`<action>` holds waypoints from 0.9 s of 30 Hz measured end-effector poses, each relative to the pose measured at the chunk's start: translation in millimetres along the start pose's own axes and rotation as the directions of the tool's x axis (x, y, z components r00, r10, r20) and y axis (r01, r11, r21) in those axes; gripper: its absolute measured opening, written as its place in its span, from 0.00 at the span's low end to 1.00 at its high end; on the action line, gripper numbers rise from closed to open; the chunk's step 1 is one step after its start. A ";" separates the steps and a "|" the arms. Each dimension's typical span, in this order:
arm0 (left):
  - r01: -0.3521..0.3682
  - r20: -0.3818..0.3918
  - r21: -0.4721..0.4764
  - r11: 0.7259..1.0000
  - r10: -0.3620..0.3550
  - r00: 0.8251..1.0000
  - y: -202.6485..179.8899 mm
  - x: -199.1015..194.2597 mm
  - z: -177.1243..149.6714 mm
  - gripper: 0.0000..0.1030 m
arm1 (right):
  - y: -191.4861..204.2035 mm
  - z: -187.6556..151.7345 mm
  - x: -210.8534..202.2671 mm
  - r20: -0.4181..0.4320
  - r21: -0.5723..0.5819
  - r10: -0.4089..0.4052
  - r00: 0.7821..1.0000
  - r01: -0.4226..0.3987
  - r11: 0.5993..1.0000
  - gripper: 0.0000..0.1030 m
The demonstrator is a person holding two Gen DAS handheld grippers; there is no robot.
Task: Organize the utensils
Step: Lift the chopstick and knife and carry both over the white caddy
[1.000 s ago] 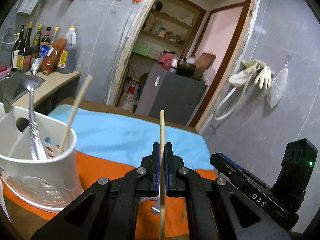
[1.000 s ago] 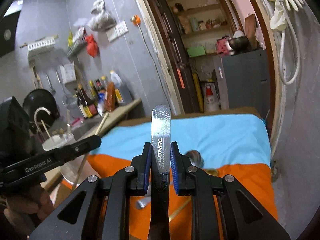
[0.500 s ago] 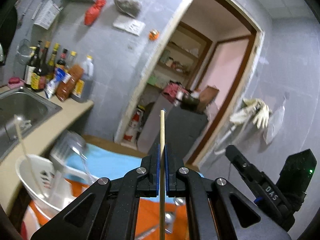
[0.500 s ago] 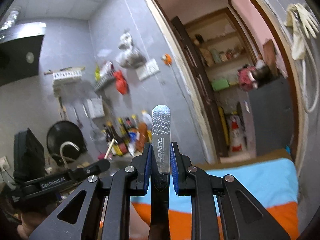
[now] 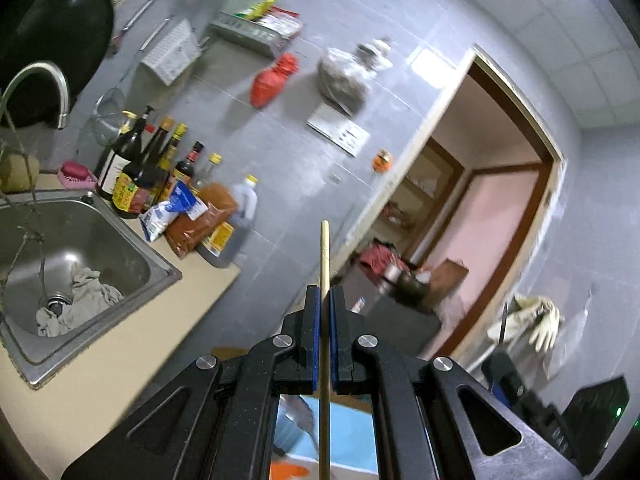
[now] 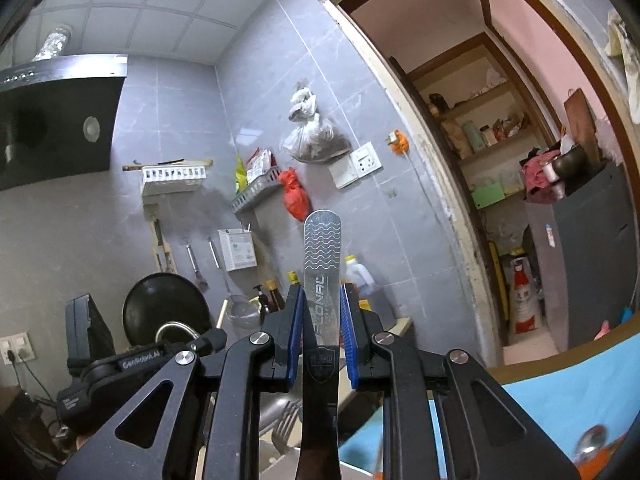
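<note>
Chopstick (image 5: 325, 264) stands upright, clenched in the left gripper (image 5: 325, 312); the right gripper (image 6: 320, 320) grasps a handle (image 6: 322, 256), likely so both drop end-first into a holder.

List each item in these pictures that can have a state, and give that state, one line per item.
Left hand-held gripper: shut on the chopstick.
Chopstick: clamped, pointing away from the camera.
Right hand-held gripper: shut on the metal handle.
Metal handle: clamped, end pointing away from the camera.
Sink: a rag lies in it.
Doorway: open.
</note>
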State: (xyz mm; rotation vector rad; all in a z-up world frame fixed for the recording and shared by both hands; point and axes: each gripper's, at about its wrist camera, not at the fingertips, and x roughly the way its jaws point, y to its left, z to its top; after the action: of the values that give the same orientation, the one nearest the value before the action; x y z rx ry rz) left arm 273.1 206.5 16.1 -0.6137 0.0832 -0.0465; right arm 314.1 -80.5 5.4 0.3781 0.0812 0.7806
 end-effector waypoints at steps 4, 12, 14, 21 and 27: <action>0.007 0.042 -0.033 0.999 -0.006 0.999 23.4 1.0 -2.1 0.02 | -2.0 -18.9 9.3 0.008 0.012 0.005 1.000 -0.005 1.000 0.15; -0.040 0.142 0.023 0.999 0.036 0.989 26.8 -5.5 -17.7 0.02 | -0.2 -44.2 19.7 0.003 -0.011 -0.002 1.000 0.002 1.000 0.15; -0.064 0.176 0.053 0.997 0.053 0.983 24.1 -8.9 -24.1 0.02 | 2.1 -50.5 19.2 -0.009 -0.028 -0.006 1.000 0.005 1.000 0.16; -0.091 0.242 0.063 0.994 0.074 0.967 25.3 -11.3 -35.7 0.02 | 9.8 -68.0 21.9 -0.038 -0.088 -0.028 0.999 0.024 0.996 0.15; -0.116 0.248 0.073 0.991 0.094 0.964 29.9 -10.6 -45.4 0.02 | 12.1 -79.0 21.3 -0.048 -0.142 -0.053 0.997 0.046 0.989 0.16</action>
State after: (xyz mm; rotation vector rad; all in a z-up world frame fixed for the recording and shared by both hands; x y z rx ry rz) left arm 258.9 205.6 -37.5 -0.5229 -0.1250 0.1283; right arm 304.6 -33.8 -62.3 0.2212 0.0829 0.7423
